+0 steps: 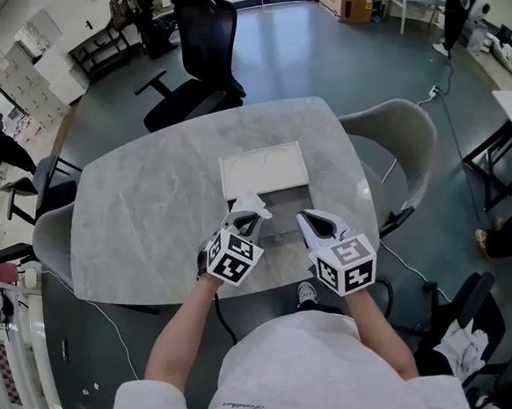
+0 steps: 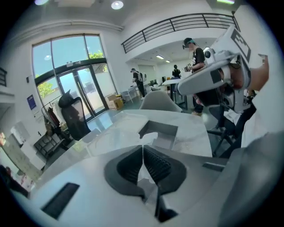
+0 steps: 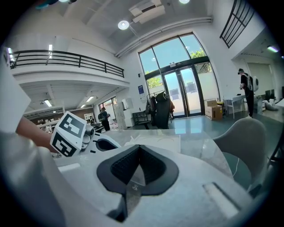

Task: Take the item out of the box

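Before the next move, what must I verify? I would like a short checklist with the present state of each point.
1. Left tool shut on the white sheet: ok.
2. Right tool shut: ok. What it pinches: cannot tell.
3. Box rests on the table: ok.
4. White sheet fully out of the box: cannot tell.
5. White tray lies beyond the box, away from both tools: ok.

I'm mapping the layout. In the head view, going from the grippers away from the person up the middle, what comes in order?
box → white tray → black chair
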Available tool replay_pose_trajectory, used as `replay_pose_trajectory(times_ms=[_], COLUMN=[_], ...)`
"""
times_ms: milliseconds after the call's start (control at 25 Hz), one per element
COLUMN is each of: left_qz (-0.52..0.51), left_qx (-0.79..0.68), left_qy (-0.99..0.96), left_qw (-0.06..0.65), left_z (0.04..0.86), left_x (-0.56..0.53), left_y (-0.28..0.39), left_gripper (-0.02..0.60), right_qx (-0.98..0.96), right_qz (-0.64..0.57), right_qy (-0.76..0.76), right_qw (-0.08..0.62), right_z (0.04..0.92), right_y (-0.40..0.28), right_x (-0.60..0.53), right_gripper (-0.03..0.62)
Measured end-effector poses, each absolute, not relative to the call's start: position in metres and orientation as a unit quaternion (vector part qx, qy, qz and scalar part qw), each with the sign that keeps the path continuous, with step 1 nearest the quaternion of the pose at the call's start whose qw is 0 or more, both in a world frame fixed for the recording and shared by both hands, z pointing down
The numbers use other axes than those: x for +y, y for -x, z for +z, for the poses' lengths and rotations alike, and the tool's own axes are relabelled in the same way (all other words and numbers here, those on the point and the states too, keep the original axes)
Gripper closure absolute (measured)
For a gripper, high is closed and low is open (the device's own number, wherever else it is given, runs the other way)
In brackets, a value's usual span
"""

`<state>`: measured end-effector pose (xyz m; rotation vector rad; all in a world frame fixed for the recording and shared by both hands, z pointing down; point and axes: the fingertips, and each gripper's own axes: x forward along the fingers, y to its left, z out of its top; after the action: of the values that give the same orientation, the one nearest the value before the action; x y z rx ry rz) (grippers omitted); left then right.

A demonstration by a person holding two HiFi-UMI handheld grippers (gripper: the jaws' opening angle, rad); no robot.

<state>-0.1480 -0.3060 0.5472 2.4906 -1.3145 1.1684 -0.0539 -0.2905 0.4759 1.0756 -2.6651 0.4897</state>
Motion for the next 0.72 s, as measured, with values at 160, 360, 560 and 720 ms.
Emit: replay_pose_trajectory(times_ms=[160, 360, 560, 720], left_qz=[0.328, 0.26, 0.189, 0.144], left_qx=[-0.475, -0.516, -0.553, -0.575], left_qy=[-0.815, -0.812, -0.8, -0.789], left_qw=[0.057, 0.081, 0.138, 0.158], left_z=[0.525, 0.504, 0.495, 0.485], left_x=[-0.298, -0.282, -0.257, -0.241], left_y=[0.149, 0.149, 0.164, 0.173], left_gripper=[0.565, 0.565, 0.565, 0.565], right_qx=[-0.909, -0.909, -0.911, -0.91], right_qz=[0.166, 0.16, 0.153, 0.148], right_qy=[-0.365, -0.365, -0.363, -0.366], right_qw=[0.117, 0.121, 0.123, 0.126], right_z=[0.476, 0.475, 0.469, 0.466], right_y=[0.056, 0.06, 0.062, 0.06], right_x=[-0.28, -0.266, -0.252, -0.242], right_gripper=[0.589, 0.589, 0.589, 0.589])
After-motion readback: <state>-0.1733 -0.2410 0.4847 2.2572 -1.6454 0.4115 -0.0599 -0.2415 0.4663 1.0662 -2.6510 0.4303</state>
